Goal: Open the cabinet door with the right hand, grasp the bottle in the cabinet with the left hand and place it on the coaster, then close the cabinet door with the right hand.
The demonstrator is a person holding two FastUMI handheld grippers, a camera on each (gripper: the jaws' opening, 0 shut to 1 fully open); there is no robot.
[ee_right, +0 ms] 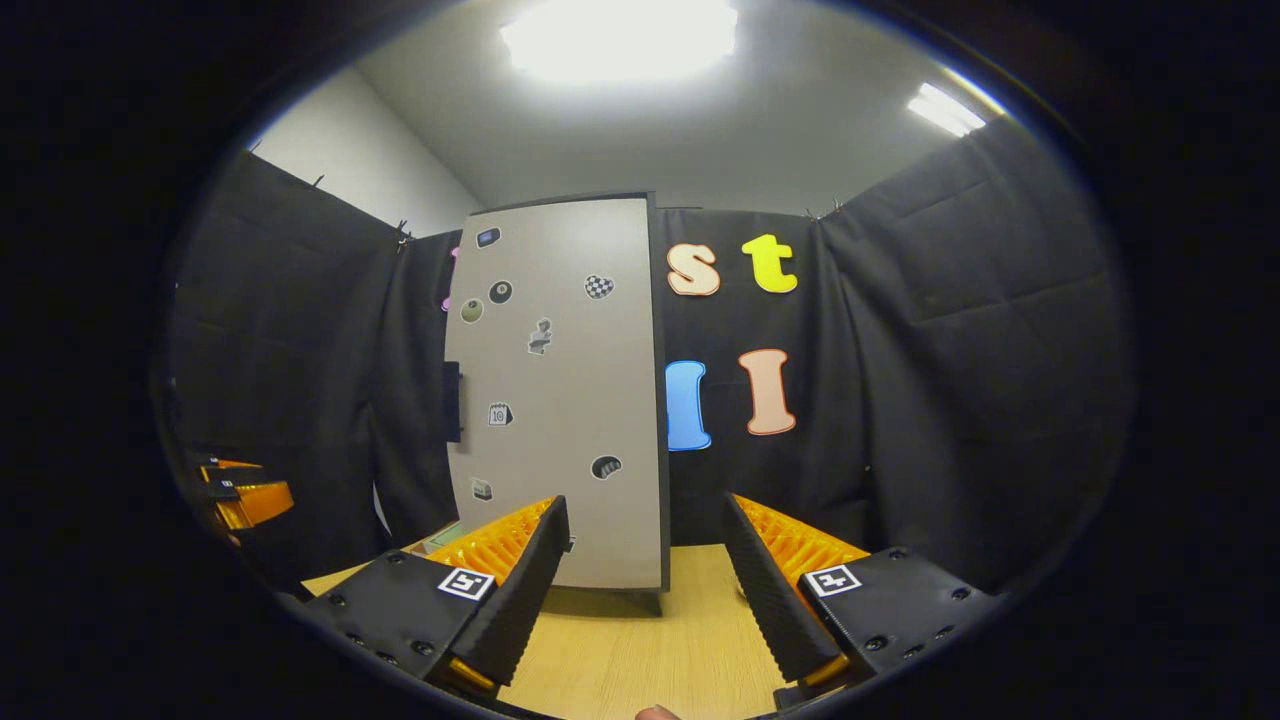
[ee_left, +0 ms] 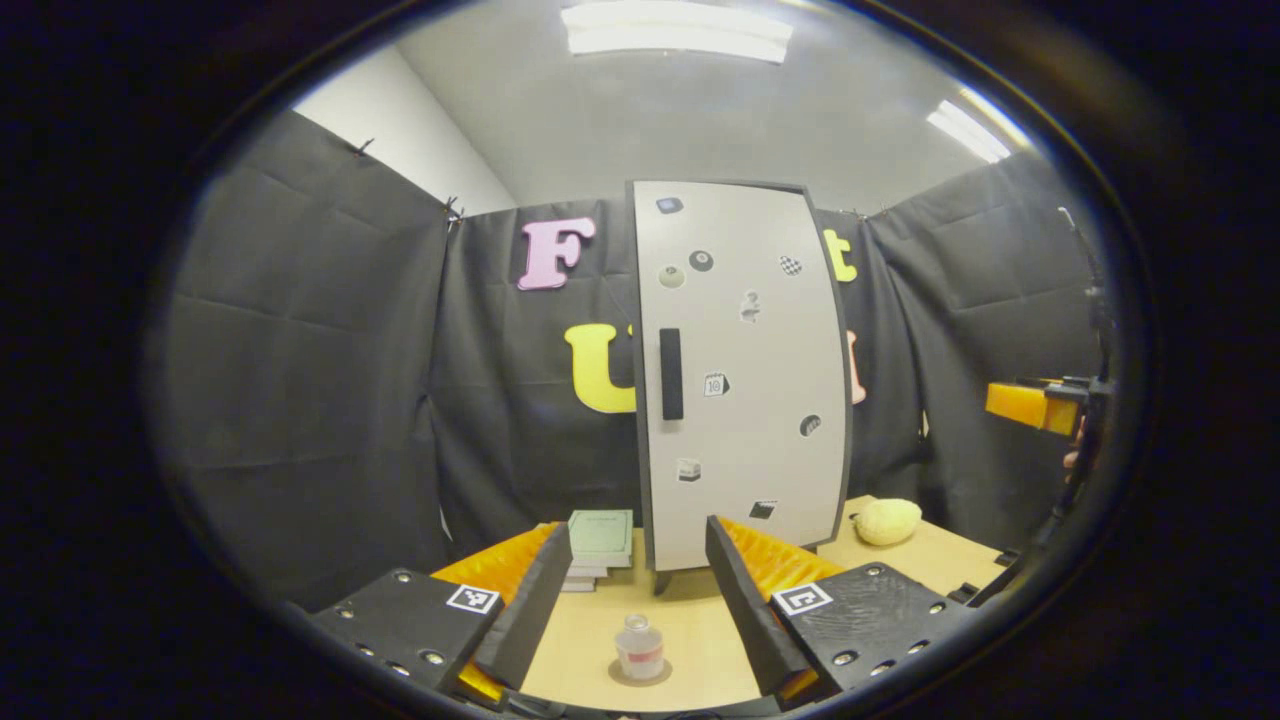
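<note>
Two grippers hang wide open and empty, door shut.

Nearest, at 6 o'clock between the left gripper [ee_left: 640, 610] fingers, a small bottle [ee_left: 639, 648] stands on its coaster [ee_left: 640, 675]; probably light, rigid, slippery, best taken by the body. Beyond, at 12 o'clock, the cabinet [ee_left: 745, 370] is closed, contents hidden. The right gripper [ee_right: 640, 590] faces it.

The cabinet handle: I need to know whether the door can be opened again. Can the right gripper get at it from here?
Probably yes. The handle sits on the closed cabinet door, up and to the left of the open right gripper, and nothing stands between them over the bare table.
</note>
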